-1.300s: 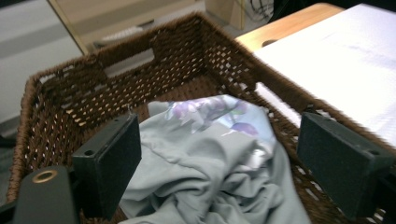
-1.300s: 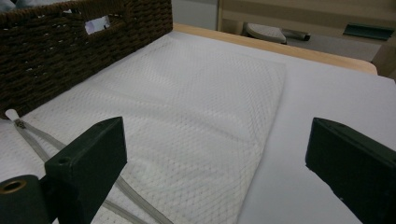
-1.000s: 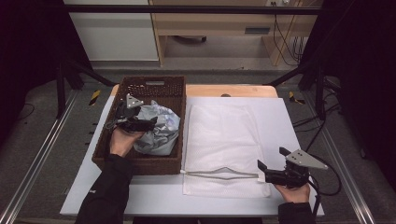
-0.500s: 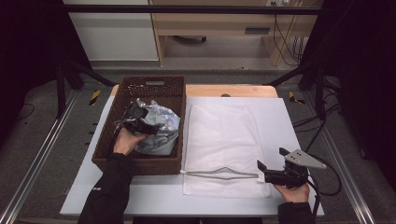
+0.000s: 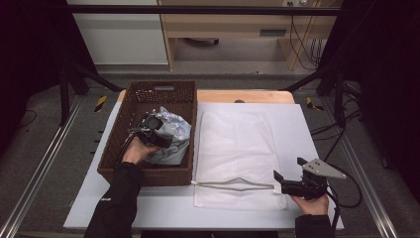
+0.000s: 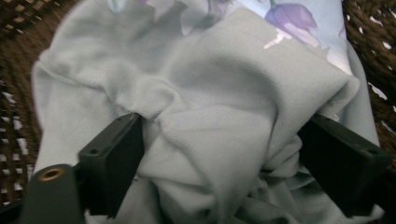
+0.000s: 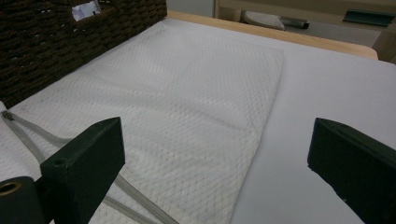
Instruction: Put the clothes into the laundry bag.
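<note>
A pale grey-green cloth with a purple flower print (image 5: 174,135) lies bunched in a brown wicker basket (image 5: 161,88) at the left. My left gripper (image 5: 162,138) is pushed down into it, and in the left gripper view the cloth (image 6: 210,88) bulges between the wide-apart jaws of this open gripper (image 6: 219,149). A white mesh bag (image 5: 235,146) lies flat mid-table, its grey zipper (image 5: 233,184) along the near edge. My right gripper (image 5: 278,181) stands open at the bag's near right corner, low over the bag (image 7: 177,107), nothing between its jaws.
The basket wall (image 7: 56,42) borders the bag's left side. A white table cover (image 5: 297,129) extends to the right of the bag, with a wooden table edge (image 5: 262,96) at the back. Cables trail from the right gripper off the table's right side.
My left gripper has moved right and down across the basket, onto the bunched cloth. The right gripper and the mesh bag have stayed where they were.
</note>
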`<action>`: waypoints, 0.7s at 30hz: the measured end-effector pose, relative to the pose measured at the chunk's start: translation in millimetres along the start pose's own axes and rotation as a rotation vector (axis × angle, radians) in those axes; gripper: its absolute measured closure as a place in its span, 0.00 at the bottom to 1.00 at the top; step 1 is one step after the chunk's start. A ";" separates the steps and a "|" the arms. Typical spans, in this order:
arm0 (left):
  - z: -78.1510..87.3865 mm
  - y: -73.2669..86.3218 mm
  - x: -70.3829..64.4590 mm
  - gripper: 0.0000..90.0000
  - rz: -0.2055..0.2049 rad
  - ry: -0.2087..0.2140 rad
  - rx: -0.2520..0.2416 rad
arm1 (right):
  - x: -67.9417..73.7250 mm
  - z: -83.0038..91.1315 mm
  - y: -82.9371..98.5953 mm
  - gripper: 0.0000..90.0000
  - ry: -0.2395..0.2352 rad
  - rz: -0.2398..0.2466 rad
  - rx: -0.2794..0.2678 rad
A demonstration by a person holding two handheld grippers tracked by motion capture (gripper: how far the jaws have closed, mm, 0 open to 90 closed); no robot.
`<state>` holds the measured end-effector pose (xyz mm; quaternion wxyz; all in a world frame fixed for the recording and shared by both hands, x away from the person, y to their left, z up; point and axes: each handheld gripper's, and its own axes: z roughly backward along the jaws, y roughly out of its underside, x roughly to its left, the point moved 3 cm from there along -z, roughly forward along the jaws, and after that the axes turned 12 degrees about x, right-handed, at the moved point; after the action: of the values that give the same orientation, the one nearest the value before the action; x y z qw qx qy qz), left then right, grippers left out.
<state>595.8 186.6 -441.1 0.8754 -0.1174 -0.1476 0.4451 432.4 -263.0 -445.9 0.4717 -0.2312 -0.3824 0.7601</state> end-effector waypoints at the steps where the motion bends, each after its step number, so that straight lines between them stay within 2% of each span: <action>1: -0.9 0.3 -0.5 0.20 -0.003 0.008 0.005 | 0.0 0.1 0.1 0.05 0.001 0.002 -0.002; 5: -2.7 1.5 -1.4 0.35 0.008 0.049 0.036 | -0.4 0.7 -0.2 0.05 0.001 -0.004 -0.002; 7: -3.1 1.8 -1.8 0.38 0.011 0.054 0.044 | -0.6 0.8 -0.2 0.05 0.000 -0.005 -0.003; 8: -2.9 2.1 -2.3 0.46 0.014 0.053 0.052 | -1.2 1.0 -0.3 0.05 0.001 -0.007 -0.005; 10: -2.5 2.5 -3.1 0.49 0.019 0.053 0.064 | -1.5 1.2 -0.2 0.05 0.000 -0.007 -0.006; 11: -1.9 2.6 -3.4 0.57 0.023 0.052 0.070 | -1.7 1.5 -0.1 0.06 -0.001 -0.008 -0.006; 13: -0.6 2.8 -3.5 0.60 0.030 0.049 0.078 | -1.8 1.8 0.0 0.06 -0.001 -0.008 -0.006; 17: 2.6 3.1 -3.0 0.69 0.044 0.050 0.077 | -3.0 2.7 0.9 0.06 -0.001 -0.009 -0.006; 21: 11.1 3.0 -2.7 0.74 0.045 0.036 0.033 | -5.7 3.4 1.9 0.07 -0.004 -0.019 -0.007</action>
<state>588.0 186.9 -432.2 0.8694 -0.1142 -0.1220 0.4651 431.6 -269.9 -445.5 0.4777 -0.2277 -0.3880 0.7546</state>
